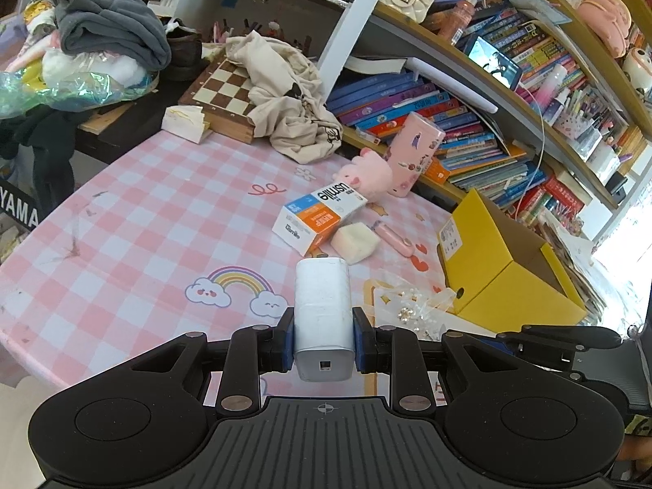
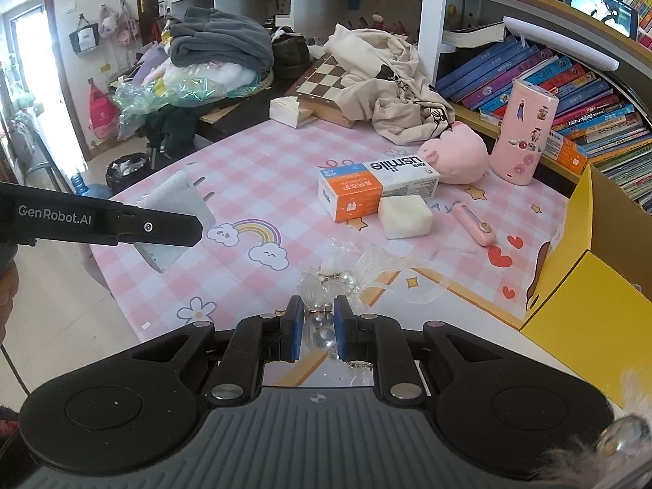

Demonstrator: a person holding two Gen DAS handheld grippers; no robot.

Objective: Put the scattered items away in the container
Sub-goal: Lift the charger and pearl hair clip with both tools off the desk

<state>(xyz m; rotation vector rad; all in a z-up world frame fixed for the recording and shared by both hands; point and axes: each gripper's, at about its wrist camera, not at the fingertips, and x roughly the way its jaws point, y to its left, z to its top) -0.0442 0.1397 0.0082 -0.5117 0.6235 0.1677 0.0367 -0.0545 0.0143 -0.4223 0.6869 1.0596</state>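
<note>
Each handheld gripper, the left gripper and the right gripper, was matte black plastic with blue finger pads, silver rivets and a ribbed grey base. White "GenRobot.AI" lettering marked one arm at centre left.

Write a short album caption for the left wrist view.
Left gripper fingers clamp a white charger above the pink checked table, yellow box waiting at right.

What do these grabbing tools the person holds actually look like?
Each hand-held gripper is matte black plastic: a ribbed grey-black body, two round discs, hinged link bars with silver pins, and blue pads on the fingertips. The left hand-held gripper carries white "GenRobot.AI" lettering on its side.
</note>
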